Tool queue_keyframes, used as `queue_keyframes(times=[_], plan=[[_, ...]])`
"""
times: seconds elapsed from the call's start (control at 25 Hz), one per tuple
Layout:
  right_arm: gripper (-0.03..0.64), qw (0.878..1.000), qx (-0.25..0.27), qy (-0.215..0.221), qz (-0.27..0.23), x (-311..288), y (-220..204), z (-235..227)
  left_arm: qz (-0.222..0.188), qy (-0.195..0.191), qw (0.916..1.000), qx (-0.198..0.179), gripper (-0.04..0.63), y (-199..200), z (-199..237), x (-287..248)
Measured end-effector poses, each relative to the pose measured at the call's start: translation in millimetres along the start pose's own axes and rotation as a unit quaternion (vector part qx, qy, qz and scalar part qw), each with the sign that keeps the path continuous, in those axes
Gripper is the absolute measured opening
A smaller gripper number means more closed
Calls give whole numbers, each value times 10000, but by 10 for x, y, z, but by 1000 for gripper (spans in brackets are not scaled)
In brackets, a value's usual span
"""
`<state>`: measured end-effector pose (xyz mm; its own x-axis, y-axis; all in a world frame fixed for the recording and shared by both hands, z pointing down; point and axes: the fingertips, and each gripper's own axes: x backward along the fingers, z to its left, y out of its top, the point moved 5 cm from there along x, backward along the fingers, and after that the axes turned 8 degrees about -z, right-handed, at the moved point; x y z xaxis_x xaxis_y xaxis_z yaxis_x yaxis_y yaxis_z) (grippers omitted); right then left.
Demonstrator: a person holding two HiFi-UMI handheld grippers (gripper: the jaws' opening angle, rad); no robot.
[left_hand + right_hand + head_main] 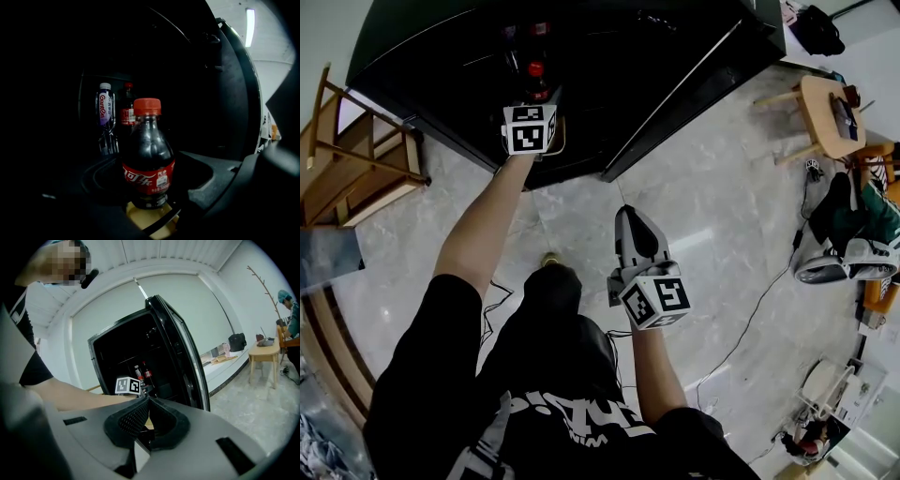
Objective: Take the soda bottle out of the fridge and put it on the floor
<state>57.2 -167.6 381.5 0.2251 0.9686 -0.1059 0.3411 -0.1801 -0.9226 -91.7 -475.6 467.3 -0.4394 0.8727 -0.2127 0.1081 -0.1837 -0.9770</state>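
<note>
We are seeing a wooden table (820,108) at right, a wooden rack (342,178) at left, a water bottle (106,110) upright.

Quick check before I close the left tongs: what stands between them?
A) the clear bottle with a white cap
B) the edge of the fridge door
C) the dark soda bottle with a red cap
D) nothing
C: the left gripper view shows the red-capped soda bottle standing upright right between the left tongs, while the white-capped clear bottle stands further back.
</note>
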Motion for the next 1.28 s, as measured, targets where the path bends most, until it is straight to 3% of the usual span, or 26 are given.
queue_keyframes(times=[0.4, 1.28], plan=[[23, 9999, -14, -73, 72, 57, -16, 6, 59, -188, 9996, 207, 307, -1, 1, 50], [23, 9997, 21, -206, 96, 1016, -6, 274, 41, -849, 9961, 231, 306, 54, -616, 1309]])
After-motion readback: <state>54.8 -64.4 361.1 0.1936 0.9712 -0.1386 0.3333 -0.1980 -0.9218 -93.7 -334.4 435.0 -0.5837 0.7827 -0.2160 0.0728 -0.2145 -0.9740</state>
